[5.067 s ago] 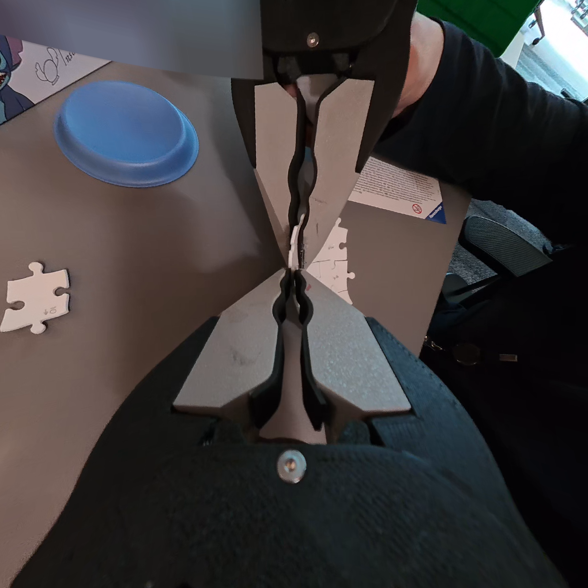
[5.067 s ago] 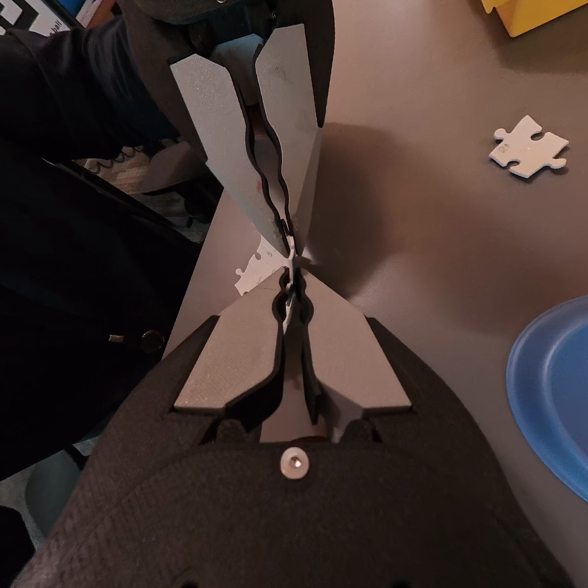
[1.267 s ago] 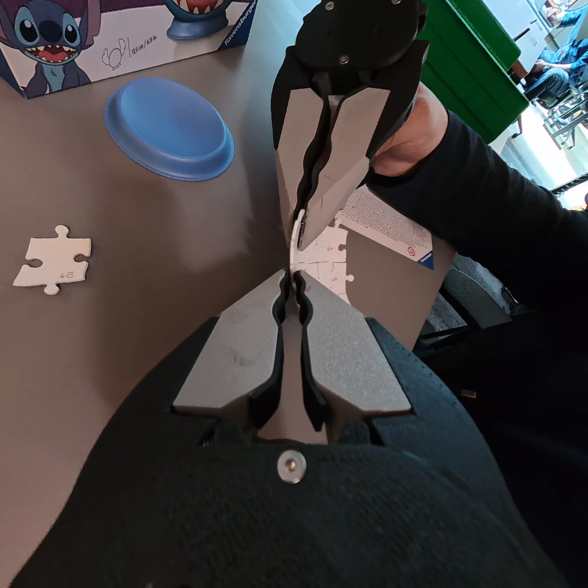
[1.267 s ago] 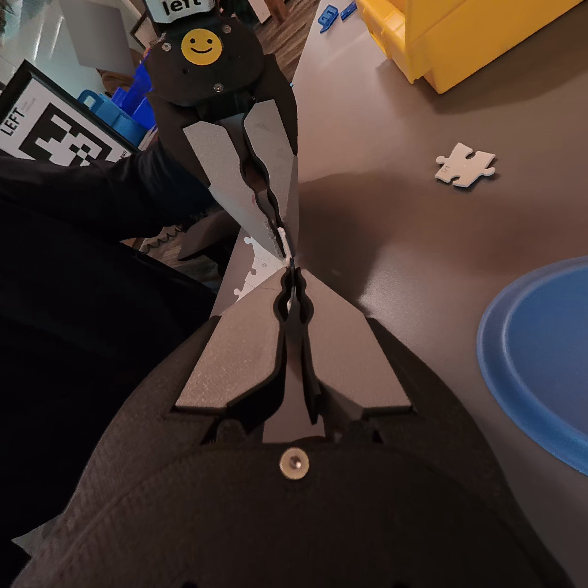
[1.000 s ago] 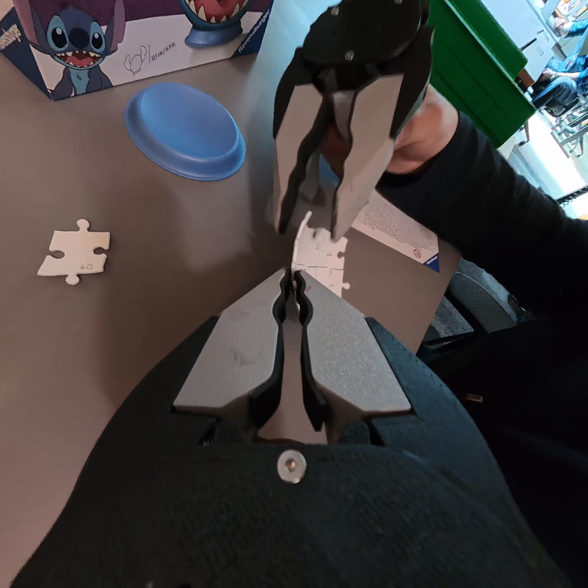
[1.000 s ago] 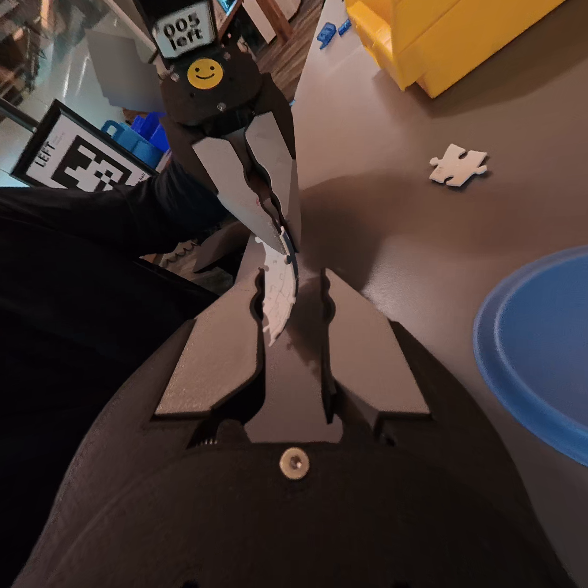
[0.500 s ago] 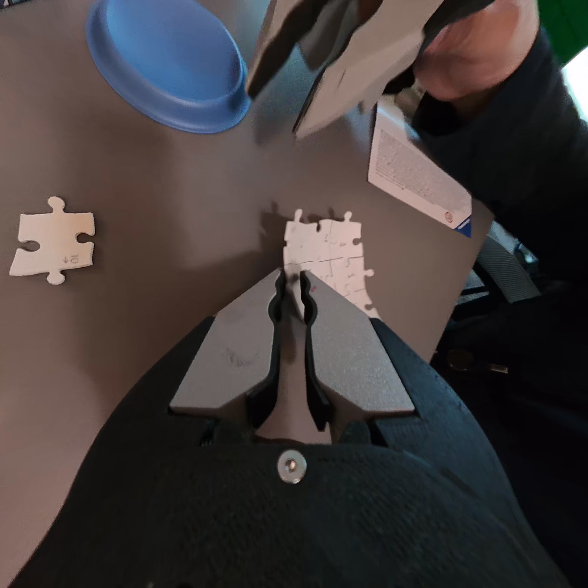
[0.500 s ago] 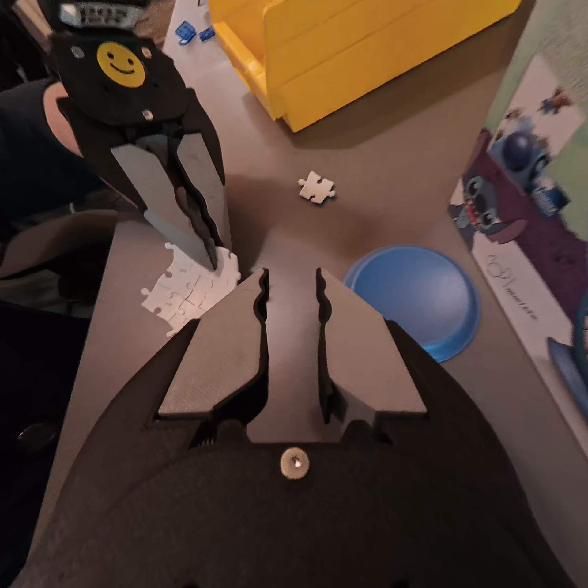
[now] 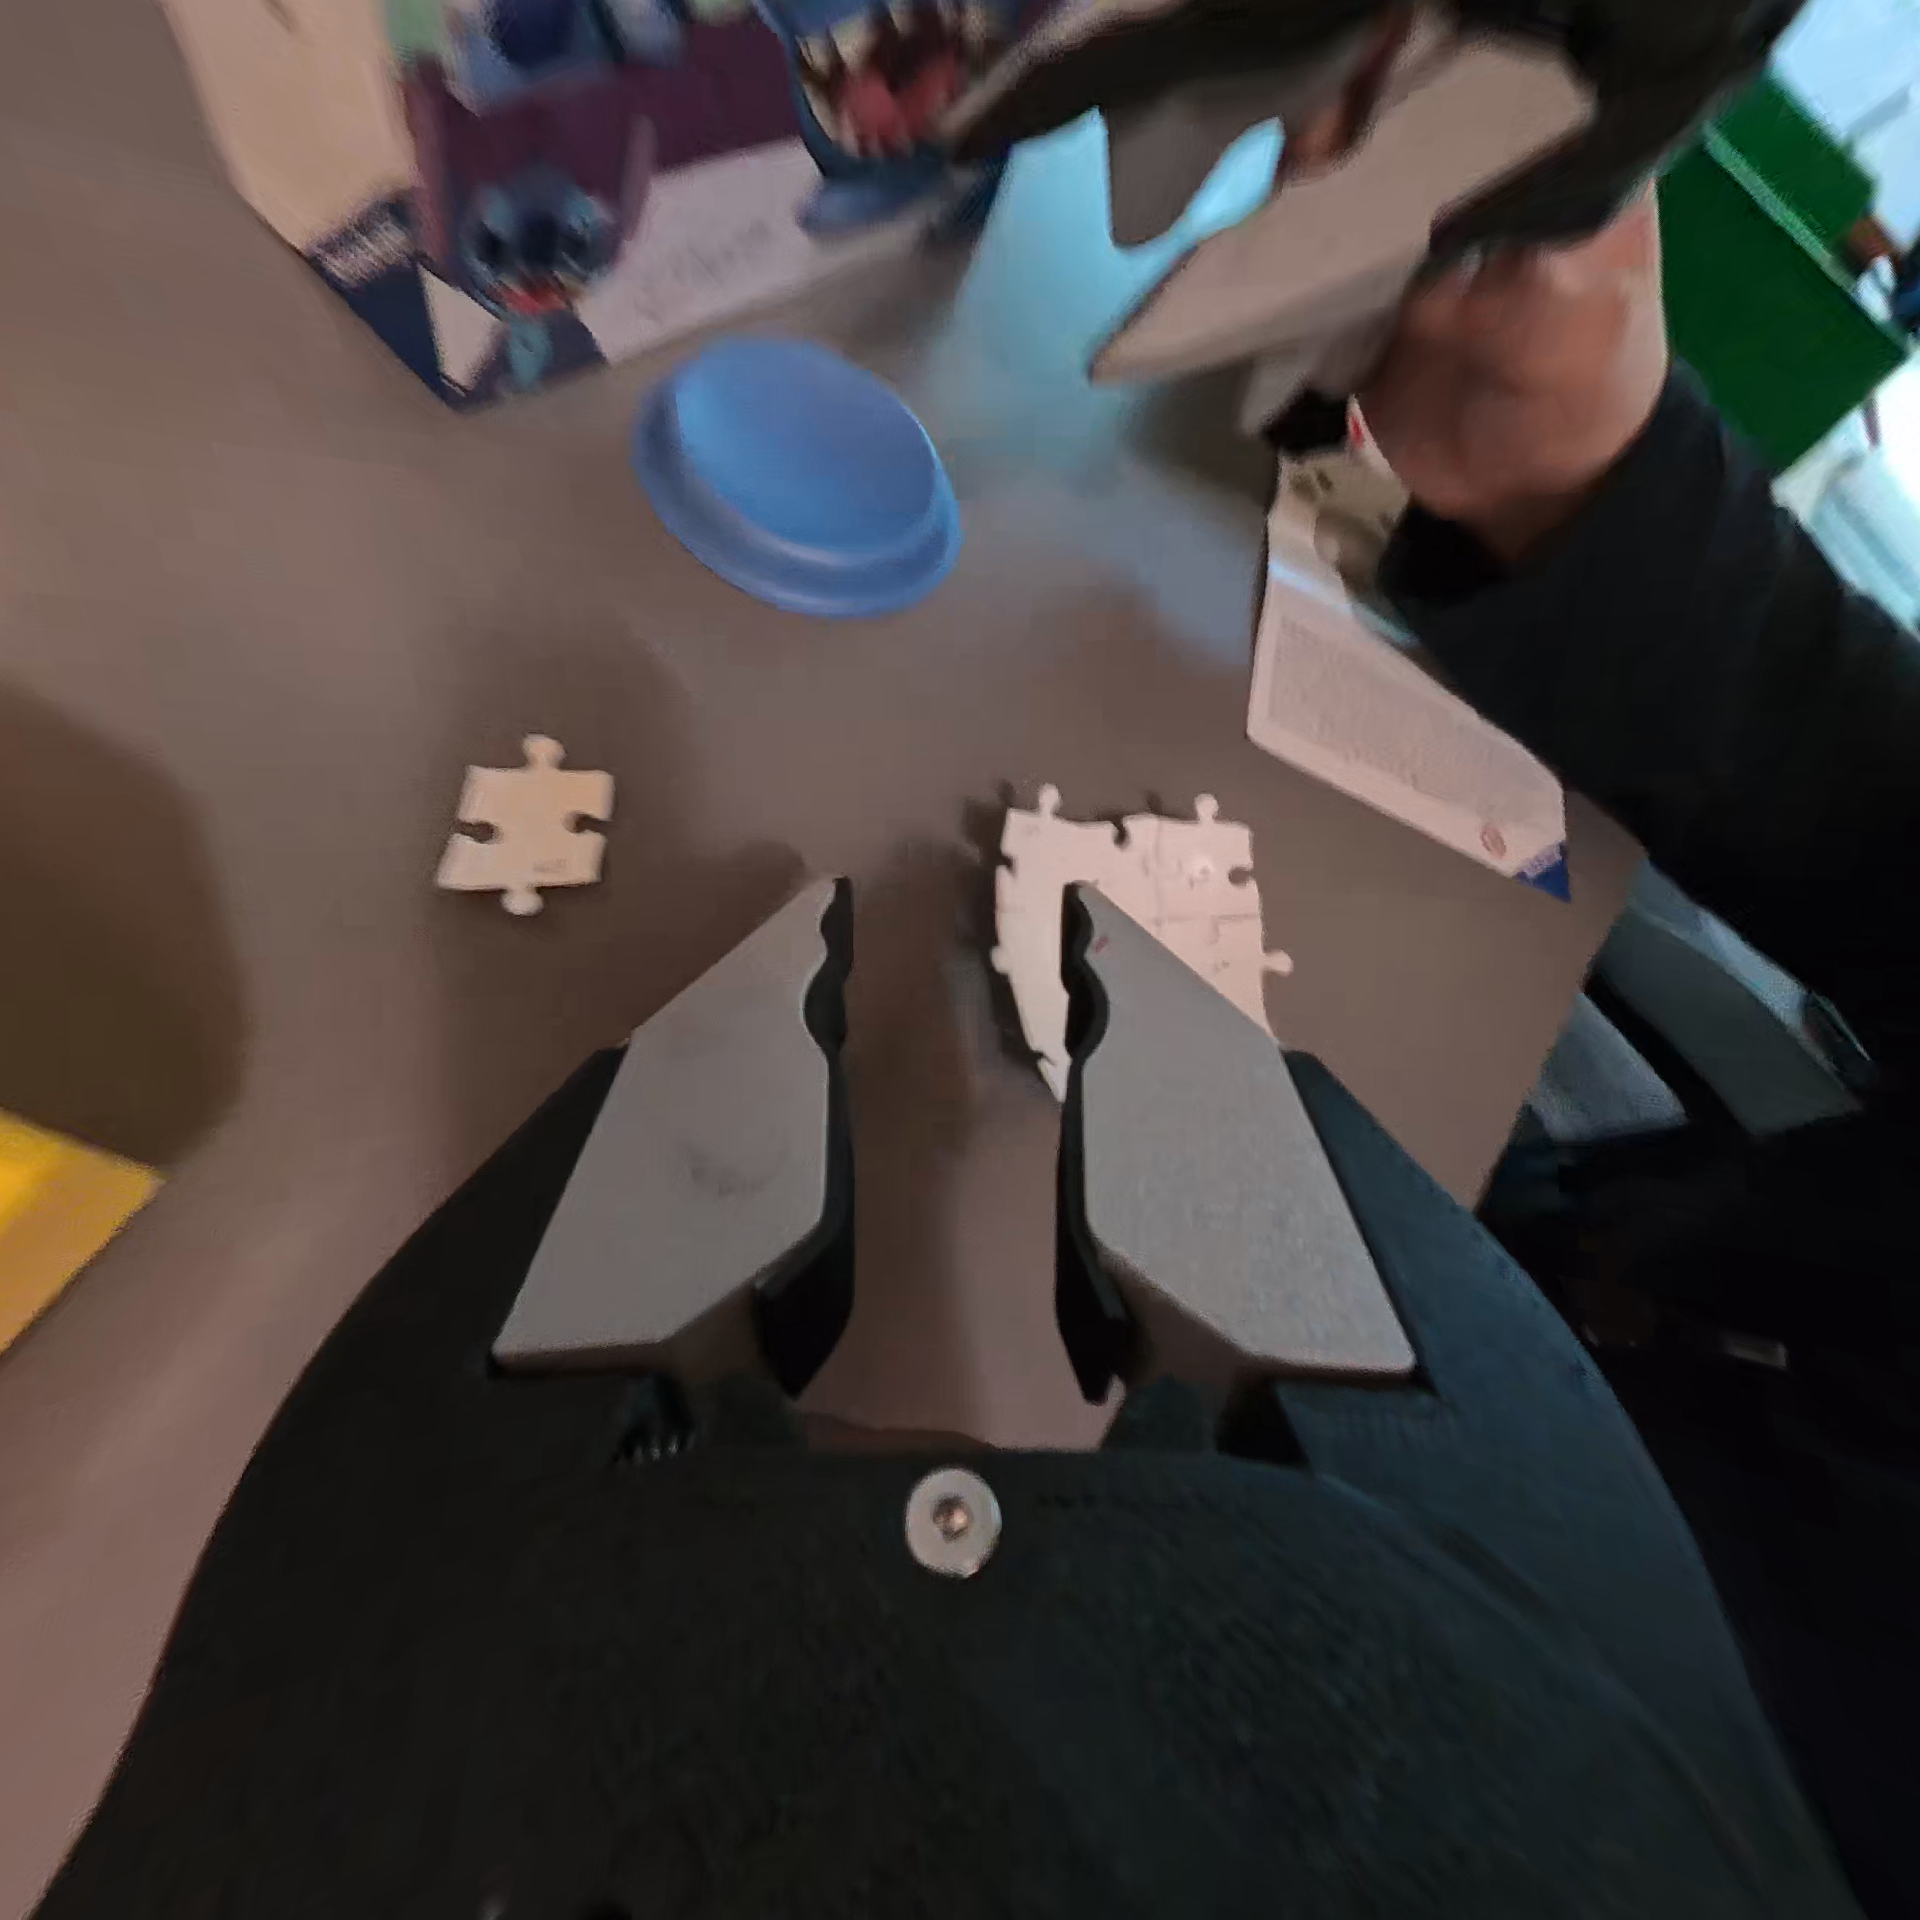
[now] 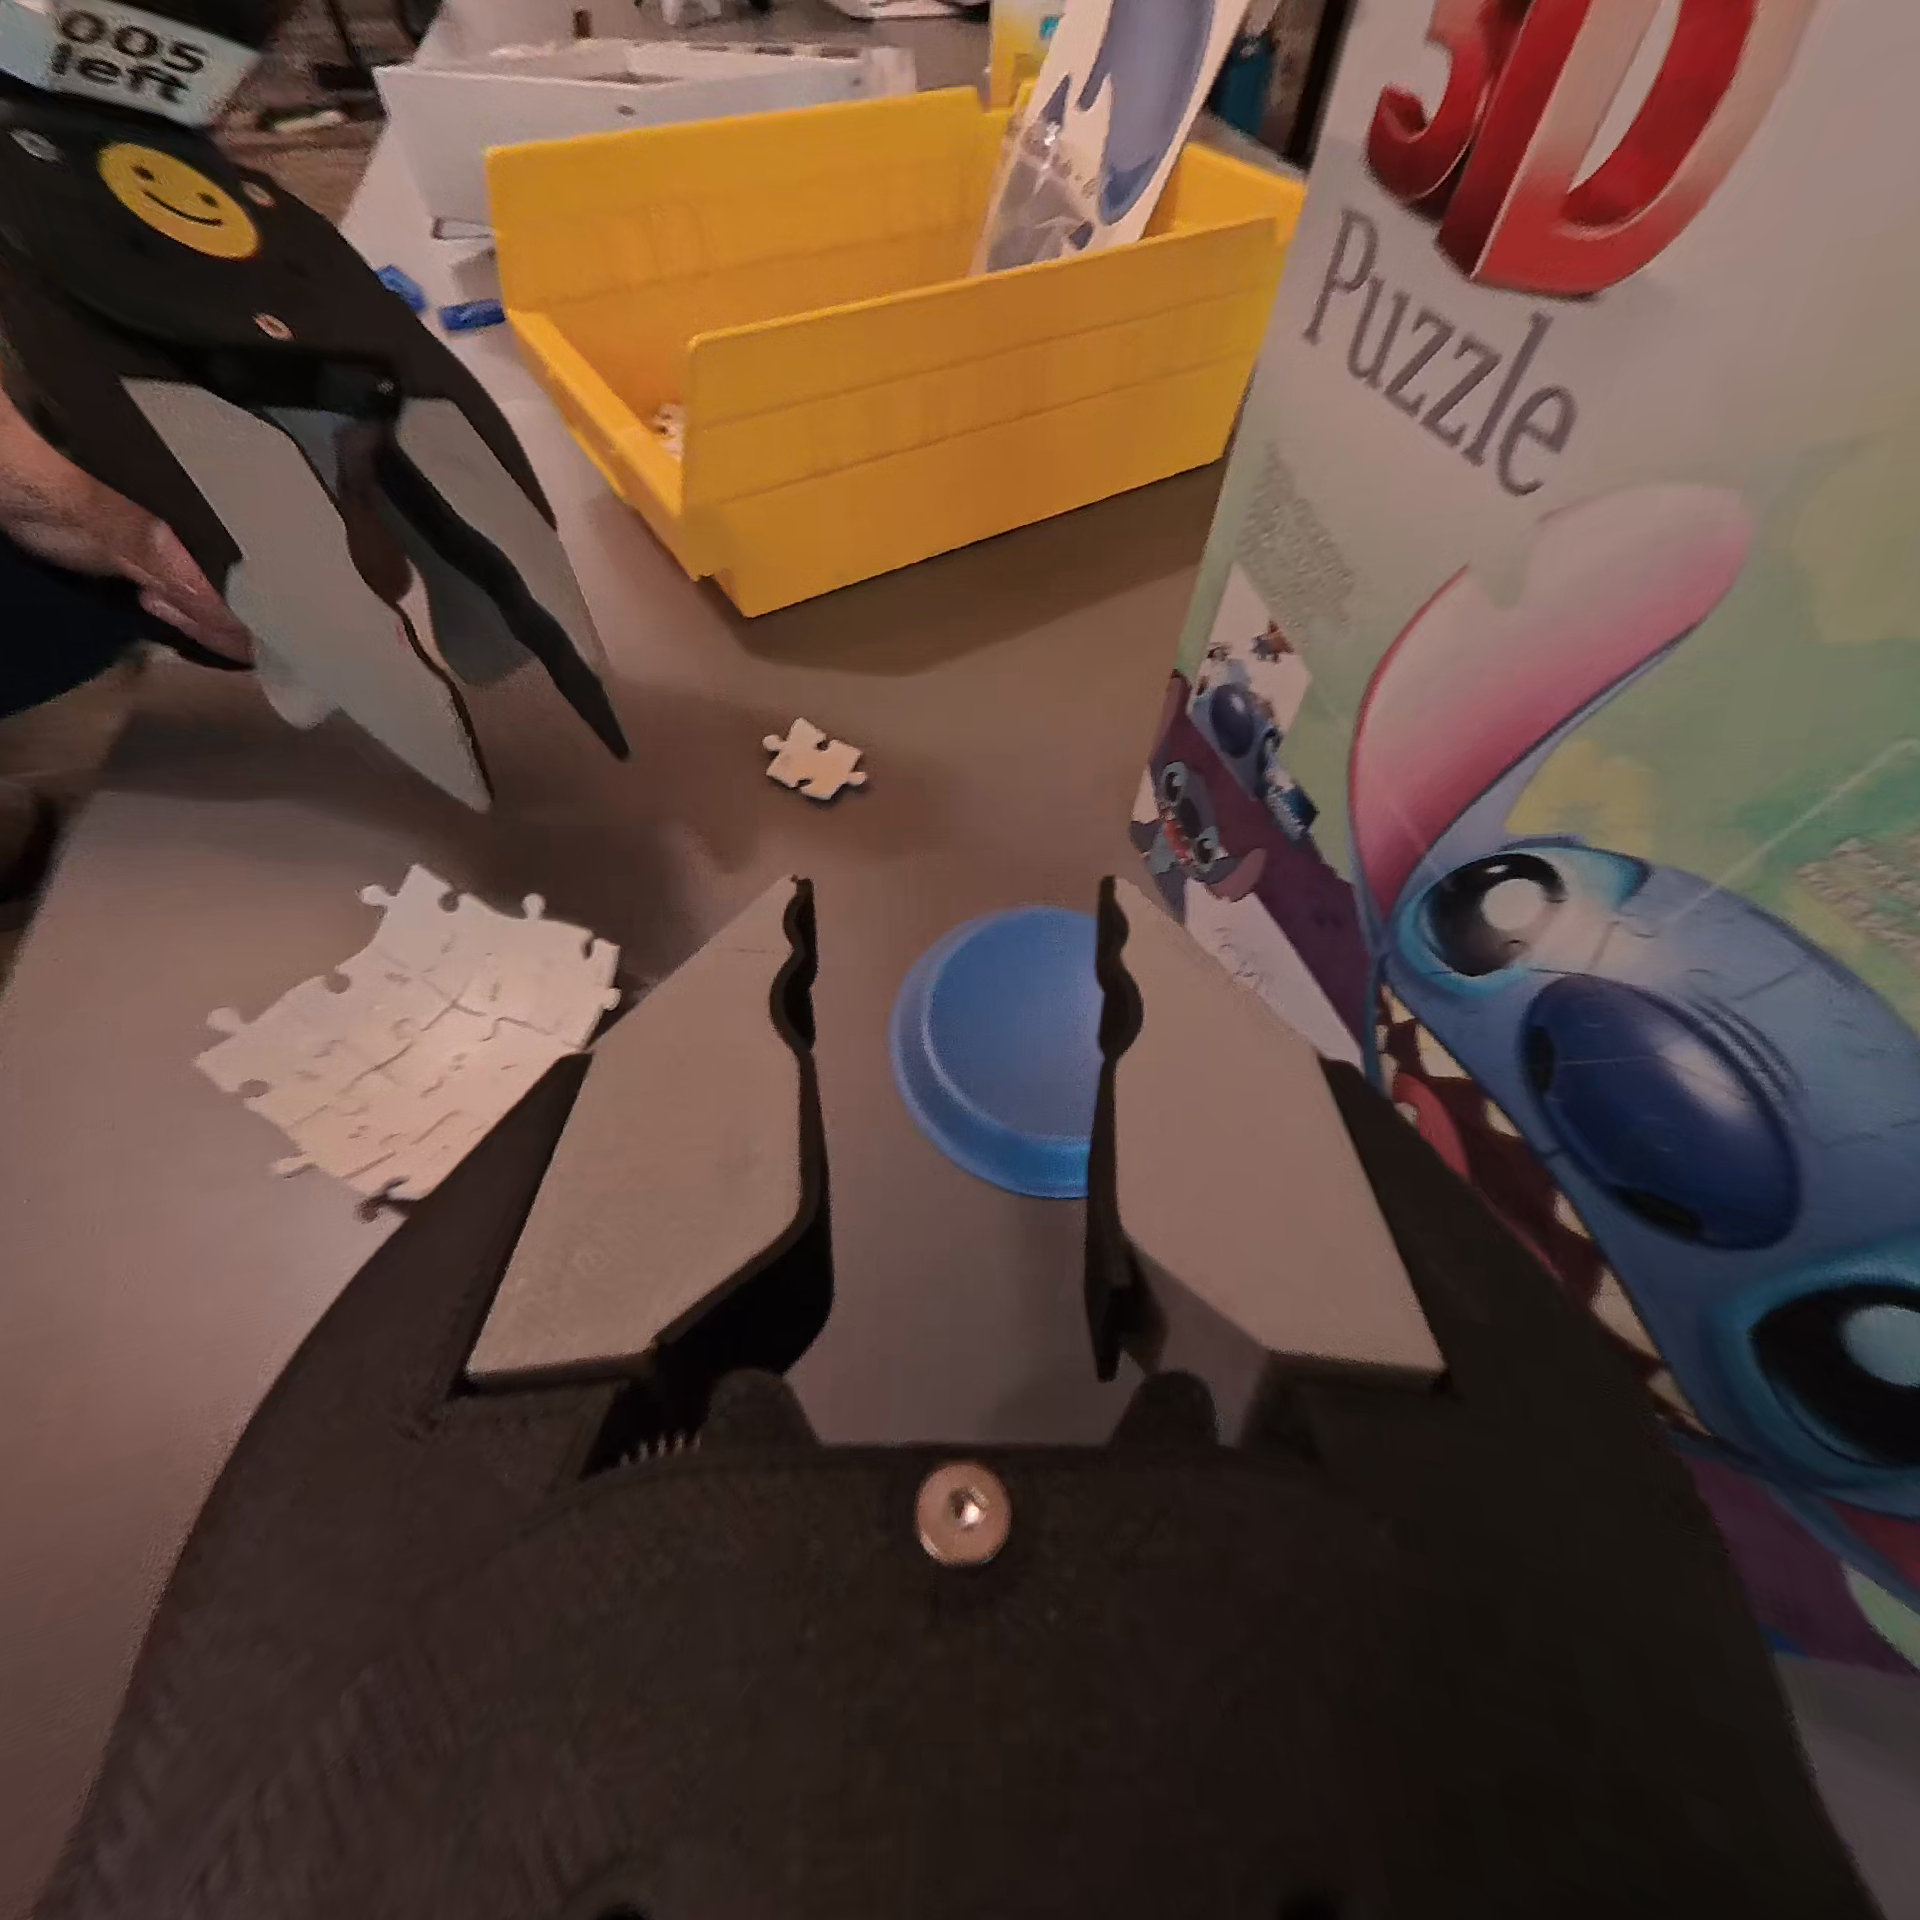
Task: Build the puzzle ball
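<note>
Here the left gripper (image 9: 956, 904) has its two grey fingers spread apart with nothing between them, only bare table (image 9: 260, 582) showing in the gap. Its right finger tip overlaps the near edge of the joined patch of white puzzle pieces (image 9: 1132, 883), which lies flat on the table close to the front edge; whether the tip touches the patch cannot be told. The right gripper (image 10: 956, 904) is likewise spread wide and empty, held above the table with the blue round dish (image 10: 997, 1049) seen between its fingertips. From the right wrist view the joined patch (image 10: 416, 1029) lies to the left of that gripper, and the left gripper (image 10: 540, 748) hangs above and beyond it, fingers parted, pointing down toward the table. A single loose puzzle piece (image 10: 816, 774) lies on its own farther out, well apart from the patch and between it and a yellow bin (image 10: 935, 416). The puzzle box (image 10: 1558, 727) stands upright just right of the blue dish. A printed leaflet (image 9: 1392, 748) lies at the table edge beside the patch.
</note>
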